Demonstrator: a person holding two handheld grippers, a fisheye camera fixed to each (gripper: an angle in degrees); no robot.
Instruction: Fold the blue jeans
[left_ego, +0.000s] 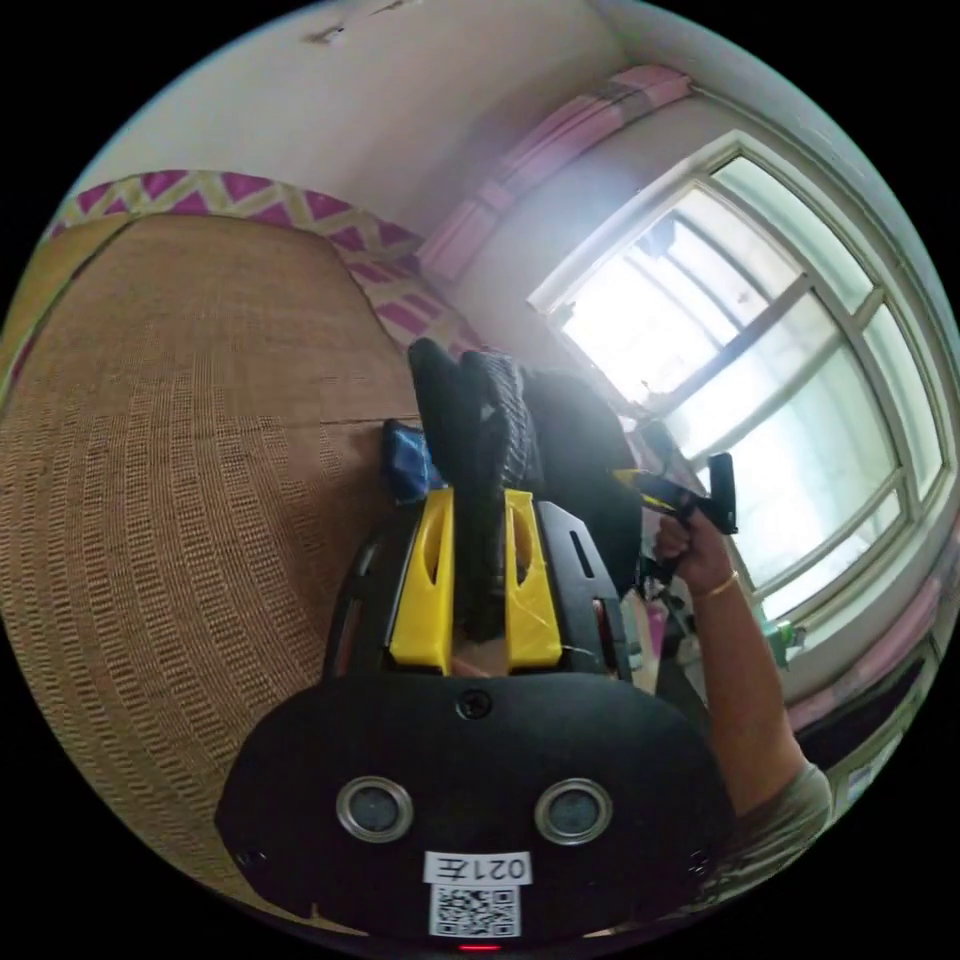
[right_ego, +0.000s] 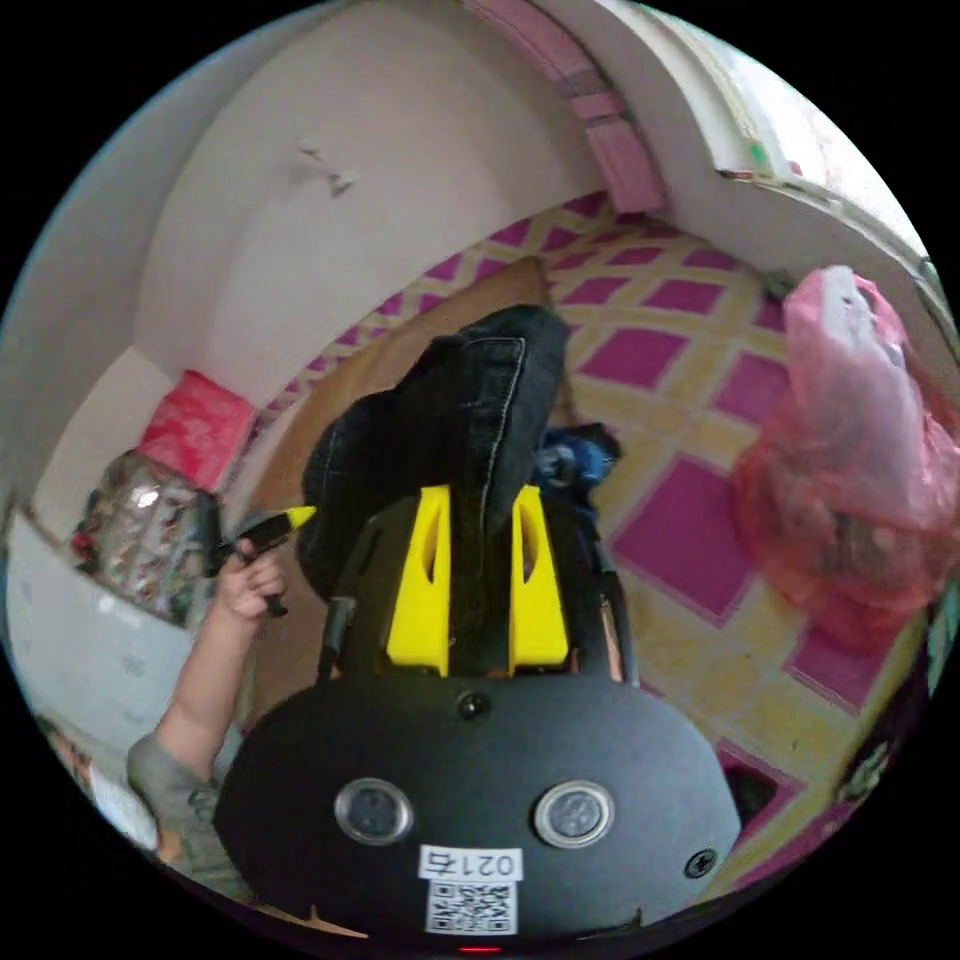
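Dark denim — the jeans (left_ego: 500, 420) — is pinched between the yellow jaws of the left gripper (left_ego: 478, 530) and lifted above a woven straw mat (left_ego: 170, 450), with a blue bundle of cloth (left_ego: 405, 462) lying on the mat just beside the jaws. Across the same garment the right gripper (right_ego: 478, 540) has both jaws pressed on a stitched fold of the jeans (right_ego: 490, 400), which hangs over a pink-and-yellow checked cover (right_ego: 680, 400) — a pink plastic bag (right_ego: 850, 440) sits near the wall. Each view catches the person's other hand (left_ego: 690, 545) gripping the other tool, beside a bright window (left_ego: 760, 400) in the left gripper view.
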